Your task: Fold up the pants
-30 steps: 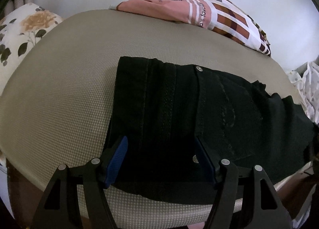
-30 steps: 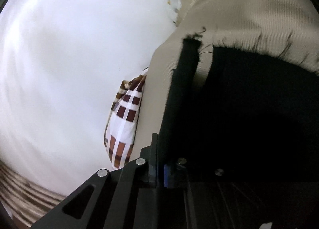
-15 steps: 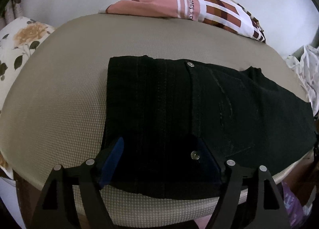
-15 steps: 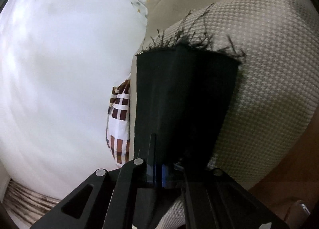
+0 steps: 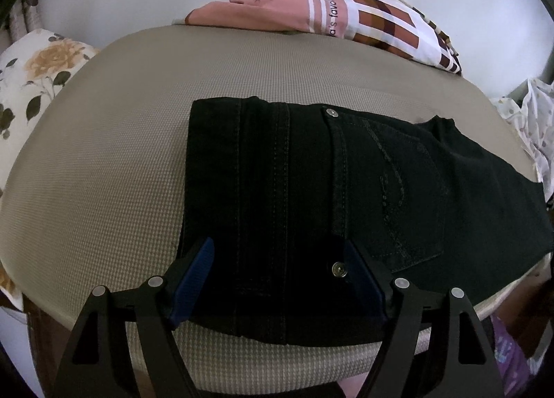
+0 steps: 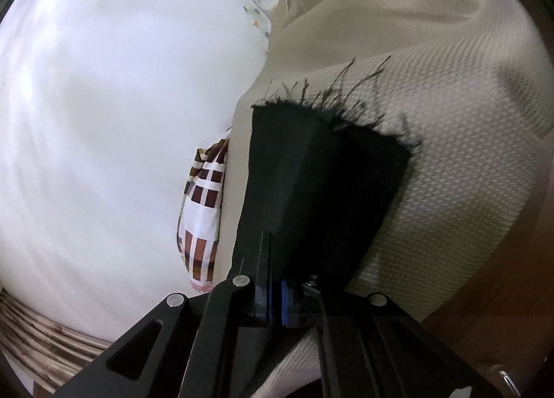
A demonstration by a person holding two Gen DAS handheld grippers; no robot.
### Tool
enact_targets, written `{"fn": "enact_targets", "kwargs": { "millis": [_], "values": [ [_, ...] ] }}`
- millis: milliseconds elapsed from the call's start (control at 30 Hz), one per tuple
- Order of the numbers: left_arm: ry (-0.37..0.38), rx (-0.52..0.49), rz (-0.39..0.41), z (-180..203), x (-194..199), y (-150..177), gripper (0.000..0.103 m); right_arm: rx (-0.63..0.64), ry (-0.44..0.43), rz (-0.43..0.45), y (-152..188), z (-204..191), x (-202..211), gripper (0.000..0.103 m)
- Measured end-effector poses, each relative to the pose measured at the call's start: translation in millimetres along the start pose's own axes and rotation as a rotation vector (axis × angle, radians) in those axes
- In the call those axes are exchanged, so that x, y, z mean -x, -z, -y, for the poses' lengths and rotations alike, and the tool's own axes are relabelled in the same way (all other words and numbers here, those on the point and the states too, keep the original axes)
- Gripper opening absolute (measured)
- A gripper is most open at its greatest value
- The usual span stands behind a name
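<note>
Black pants lie flat on the beige mattress, waistband to the left and legs running off to the right. My left gripper hovers over the near end of the waistband. It is open, with its blue pads wide apart on either side of the band and a metal button by the right finger. In the right wrist view my right gripper is shut on the end of the pant leg. The frayed hem lies on the mattress ahead of it.
A pink and brown checked cloth is bunched at the far edge against the white wall. A floral pillow sits at the left and a dotted white cloth at the right. The mattress's front edge runs just under my left gripper.
The left jaws have spread a little wider over the waistband. My right gripper has carried the leg end sideways and down, so the hem now rests spread on the mattress.
</note>
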State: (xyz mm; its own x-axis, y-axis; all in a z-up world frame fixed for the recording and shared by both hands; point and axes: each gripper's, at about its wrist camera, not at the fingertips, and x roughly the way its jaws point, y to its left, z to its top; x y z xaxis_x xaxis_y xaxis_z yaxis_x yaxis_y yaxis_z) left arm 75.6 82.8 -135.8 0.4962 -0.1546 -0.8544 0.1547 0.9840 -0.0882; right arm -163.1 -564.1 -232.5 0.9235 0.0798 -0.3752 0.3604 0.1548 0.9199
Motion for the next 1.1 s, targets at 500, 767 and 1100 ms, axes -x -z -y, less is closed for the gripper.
{"fn": "enact_targets", "kwargs": {
  "millis": [500, 767, 1100],
  "values": [
    [-0.017, -0.06, 0.009, 7.6, -0.1, 2.9, 0.084, -0.119, 0.004, 0.04, -12.3, 27.4, 11.9, 0.003],
    [0.082, 0.044, 0.072, -3.7, 26.4, -0.9, 0.084, 0.049, 0.046, -0.006, 24.7, -51.4, 32.7, 0.013],
    [0.155, 0.249, 0.113, -52.4, 57.6, -0.7, 0.085, -0.012, -0.108, -0.861, 226.7, -98.6, -142.1, 0.024]
  ]
}}
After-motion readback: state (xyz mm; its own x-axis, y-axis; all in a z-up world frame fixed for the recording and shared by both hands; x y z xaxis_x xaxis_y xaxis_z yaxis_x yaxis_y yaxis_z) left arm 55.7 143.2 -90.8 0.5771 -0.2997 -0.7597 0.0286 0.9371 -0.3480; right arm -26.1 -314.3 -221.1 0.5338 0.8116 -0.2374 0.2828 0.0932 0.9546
